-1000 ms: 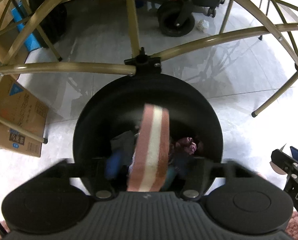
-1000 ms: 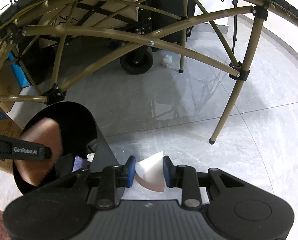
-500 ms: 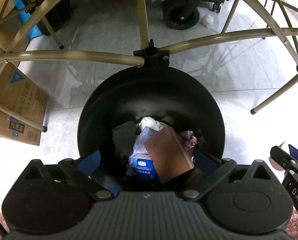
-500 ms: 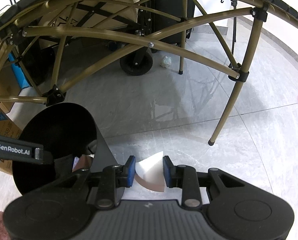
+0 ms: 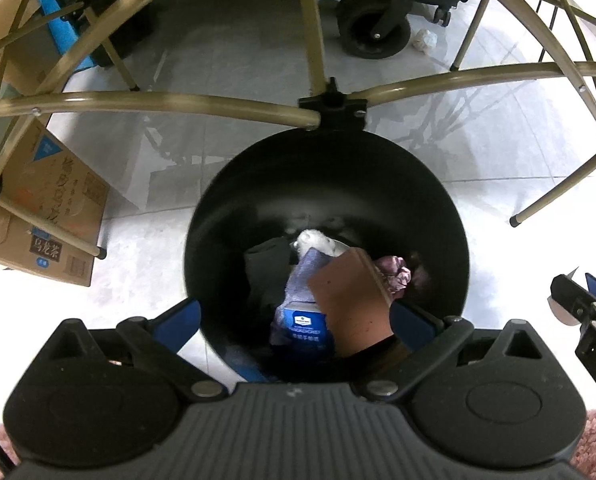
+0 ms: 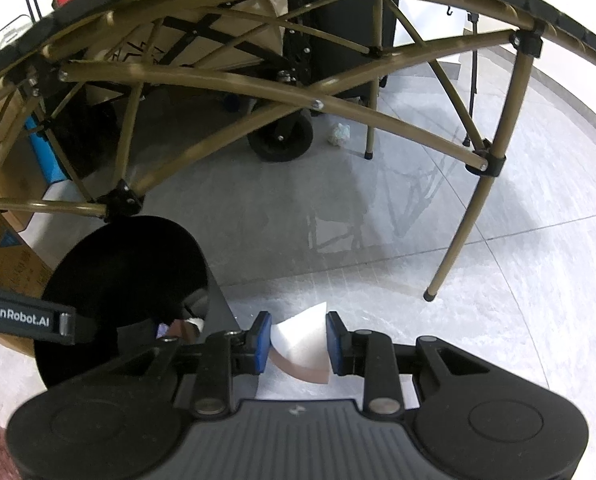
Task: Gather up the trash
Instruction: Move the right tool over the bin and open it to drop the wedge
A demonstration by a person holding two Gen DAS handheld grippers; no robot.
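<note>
Trash lies heaped in the black bin on the tiled floor: a brown card piece on top, a blue-labelled packet and crumpled wrappers beneath. The left gripper hangs directly over the bin mouth, its fingers spread wide with nothing between them, which suits a drop straight in. The right gripper waits just beside the bin, fingers clenched on 1 folded white paper scrap, probably held low and close so it can go in next. A crumpled wad sits well apart by a black wheel, under the folding bench frame, seemingly uncollected.
</note>
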